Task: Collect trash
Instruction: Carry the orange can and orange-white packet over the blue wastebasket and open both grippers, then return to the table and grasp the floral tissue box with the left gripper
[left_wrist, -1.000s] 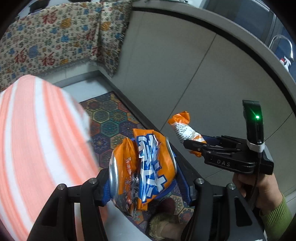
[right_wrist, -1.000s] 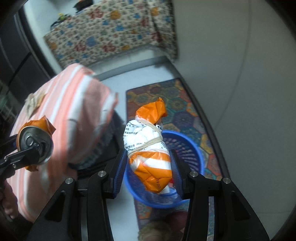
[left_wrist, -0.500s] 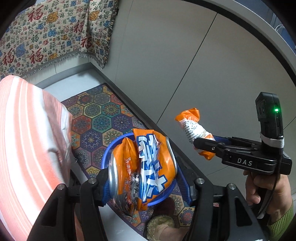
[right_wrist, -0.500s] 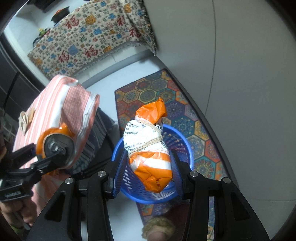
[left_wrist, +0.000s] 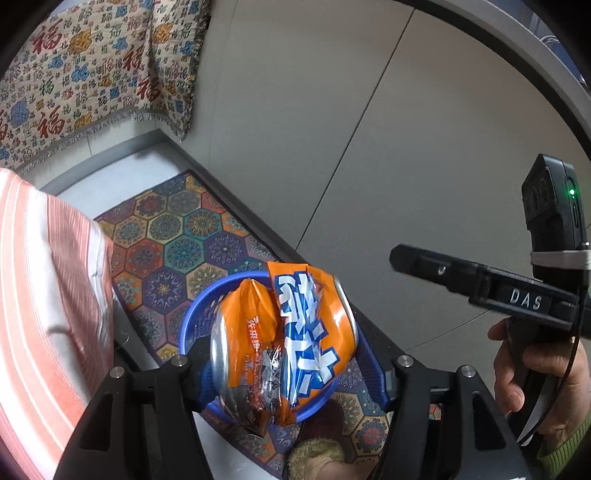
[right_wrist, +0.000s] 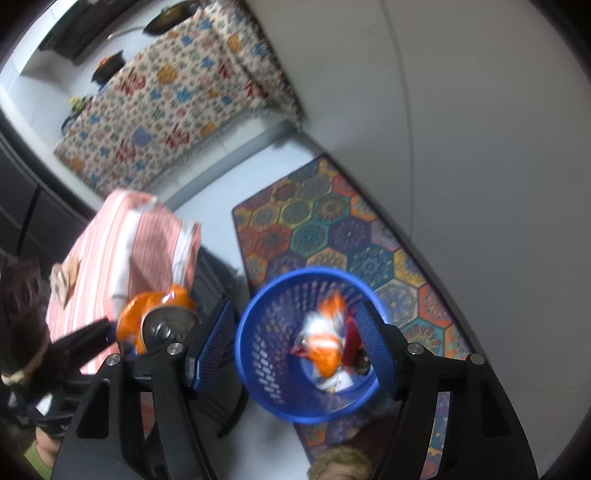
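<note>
One wrapper binned in basket; right claw opening, empty. Left claw above basket, opening around can.

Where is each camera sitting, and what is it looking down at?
Left wrist view: sits on the left hand-held gripper, looking down past its opening jaws and the orange can between them at the blue basket; the right hand-held gripper and a hand show.
Right wrist view: sits on the right hand-held gripper, looking down into the basket, where an orange-and-white wrapper lies below its opening jaws.
Both share the basket, the can and the patterned rug.
</note>
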